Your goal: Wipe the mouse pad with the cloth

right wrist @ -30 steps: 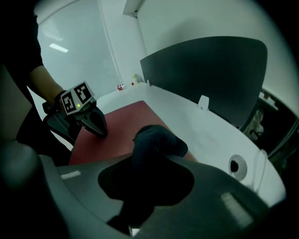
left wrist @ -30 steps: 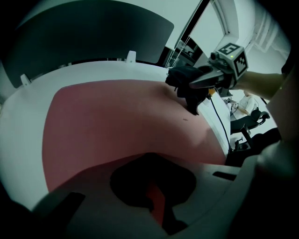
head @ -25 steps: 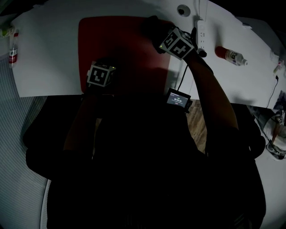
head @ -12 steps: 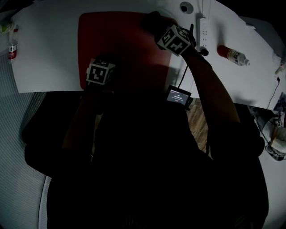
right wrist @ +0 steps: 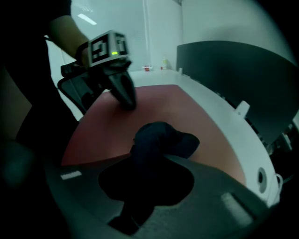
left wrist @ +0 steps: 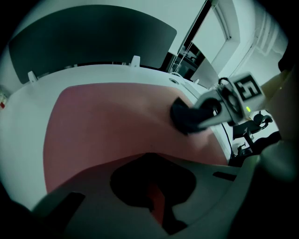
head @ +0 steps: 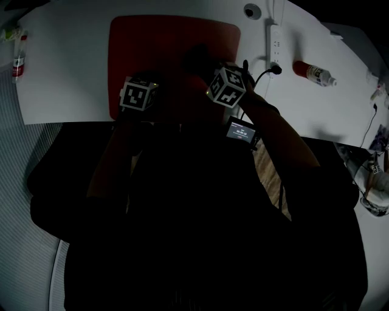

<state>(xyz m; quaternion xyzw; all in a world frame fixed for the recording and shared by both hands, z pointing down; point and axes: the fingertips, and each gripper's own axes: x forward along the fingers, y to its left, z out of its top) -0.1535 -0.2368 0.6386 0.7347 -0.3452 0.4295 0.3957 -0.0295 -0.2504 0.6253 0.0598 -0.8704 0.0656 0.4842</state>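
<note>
A red mouse pad (head: 164,45) lies on the white table (head: 67,67). My right gripper (head: 209,70) is shut on a dark cloth (head: 196,59) that rests on the pad's right half, near its front edge. In the right gripper view the cloth (right wrist: 161,142) bulges out past the jaws onto the pad (right wrist: 154,107). My left gripper (right wrist: 128,101) stands with its fingers together and the tips down on the pad's near left part. From the left gripper view I see the right gripper (left wrist: 196,116) and the cloth (left wrist: 183,116) across the pad (left wrist: 107,126).
A white power strip (head: 275,42), a cable and a bottle (head: 313,74) lie right of the pad. A round grommet (head: 250,12) sits at the back. A small bottle (head: 19,61) stands at the far left. A small lit screen (head: 241,133) hangs at the table's front edge.
The right gripper has dragged the cloth from the pad's far right corner back toward the front edge. The left gripper has stayed in place.
</note>
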